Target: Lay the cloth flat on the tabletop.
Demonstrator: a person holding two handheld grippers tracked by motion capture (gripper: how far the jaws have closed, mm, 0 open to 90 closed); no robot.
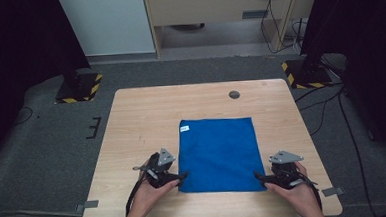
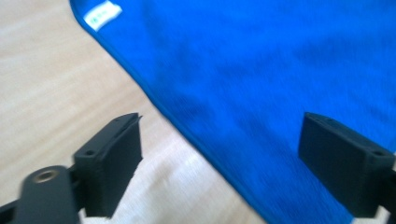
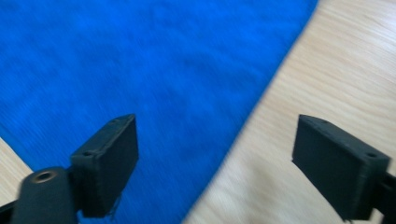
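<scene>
Flat square blue microfibre cloth [image 1: 218,154] spread on pale wooden surface [image 1: 141,116]. Left gripper [image 1: 181,177] and right gripper [image 1: 258,175] poised at near 2 corners, jaws apart, nothing clamped. Step in hand: likely corner pickup. Next: closing on each hem.

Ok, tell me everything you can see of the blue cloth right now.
The blue cloth lies flat and spread out on the wooden table, roughly square, with a stitched edge and a soft, towel-like look. A small white tag sits at its far left corner. No folds or wrinkles show. The left gripper sits at its near left corner and the right gripper at its near right corner, each with jaws open astride the cloth's edge, not clamping it.
</scene>
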